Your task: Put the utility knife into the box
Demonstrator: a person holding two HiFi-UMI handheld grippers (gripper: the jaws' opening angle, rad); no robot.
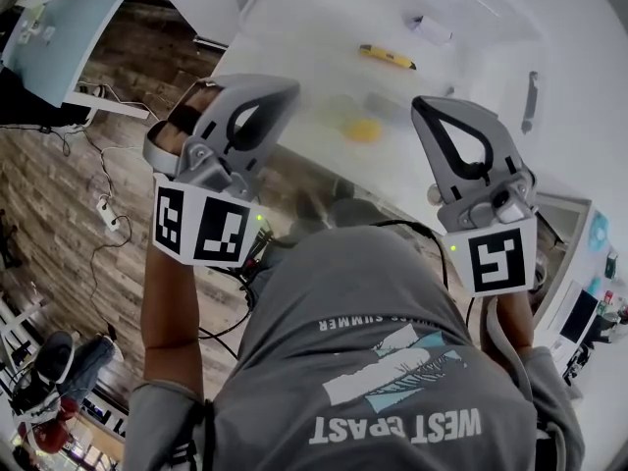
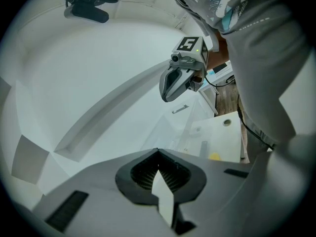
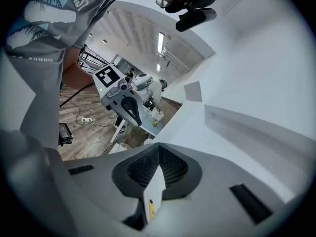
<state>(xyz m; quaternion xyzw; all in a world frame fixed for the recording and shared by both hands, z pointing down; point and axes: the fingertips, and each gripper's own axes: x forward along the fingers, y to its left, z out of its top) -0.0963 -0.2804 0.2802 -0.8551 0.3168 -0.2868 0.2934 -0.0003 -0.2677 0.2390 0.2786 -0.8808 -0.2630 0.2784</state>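
Note:
The yellow utility knife (image 1: 388, 57) lies on the white table (image 1: 294, 37), far ahead of both grippers. Nearer stands a clear box (image 1: 345, 108), faint against the table, with a yellow thing (image 1: 363, 130) showing in or through it. My left gripper (image 1: 283, 88) is raised at the left, jaws shut with nothing between them. At the right my right gripper (image 1: 422, 106) is held up too, shut and empty. Neither touches the knife. In the left gripper view the jaws (image 2: 158, 153) meet, with the right gripper (image 2: 180, 78) beyond. A sliver of the knife (image 3: 151, 207) shows below the shut jaws (image 3: 158, 148) in the right gripper view.
A small white box (image 1: 432, 29) sits at the back of the table. A white cabinet with a grey handle (image 1: 531, 101) stands at the right. Wooden floor with cables and a power strip (image 1: 106, 212) lies to the left, beside a blue-topped desk (image 1: 59, 27).

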